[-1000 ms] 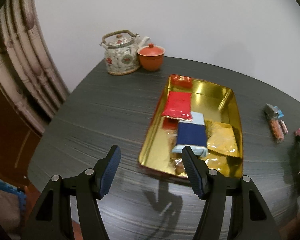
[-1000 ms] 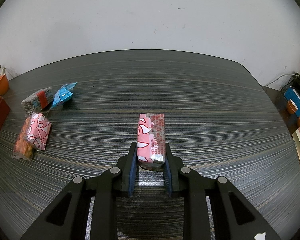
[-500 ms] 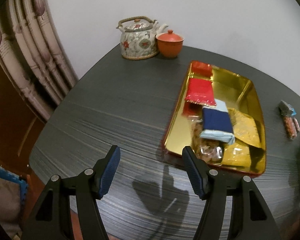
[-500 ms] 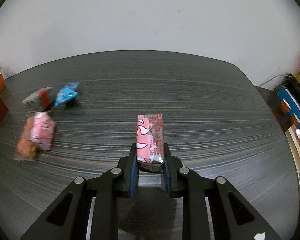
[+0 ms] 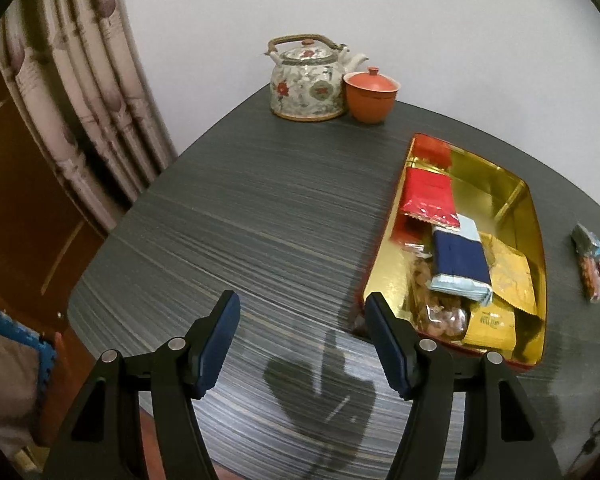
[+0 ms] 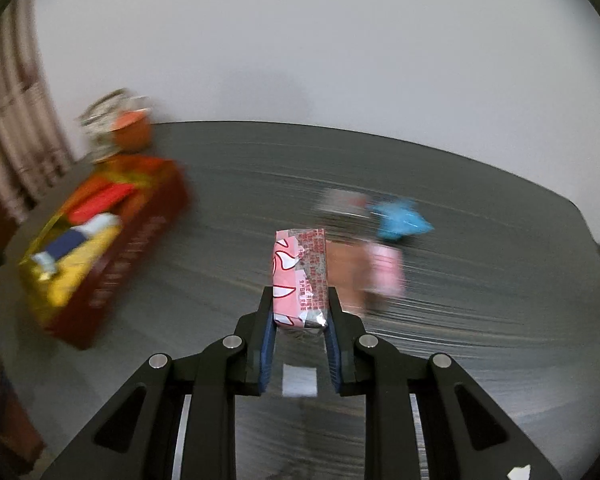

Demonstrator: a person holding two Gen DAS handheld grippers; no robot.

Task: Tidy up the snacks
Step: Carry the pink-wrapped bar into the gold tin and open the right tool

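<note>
Two grippers work above a dark table (image 5: 260, 208). Right gripper (image 6: 300, 312), jaws closed on a pink snack packet (image 6: 299, 276), holds it clear of the table, right of the gold tray (image 6: 112, 264). Left gripper (image 5: 302, 338), jaws wide apart and empty, hovers beside the tray's near left corner; loose snacks (image 6: 380, 248) lie right of the tray.

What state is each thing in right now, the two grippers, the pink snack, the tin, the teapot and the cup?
left gripper: open, holding nothing.
right gripper: shut on the pink snack.
pink snack: gripped, off the table.
gold tin: open, partly filled with packets.
teapot: upright, lid on.
orange cup: upright, lid on.
blue candy: lying on the table.
</note>
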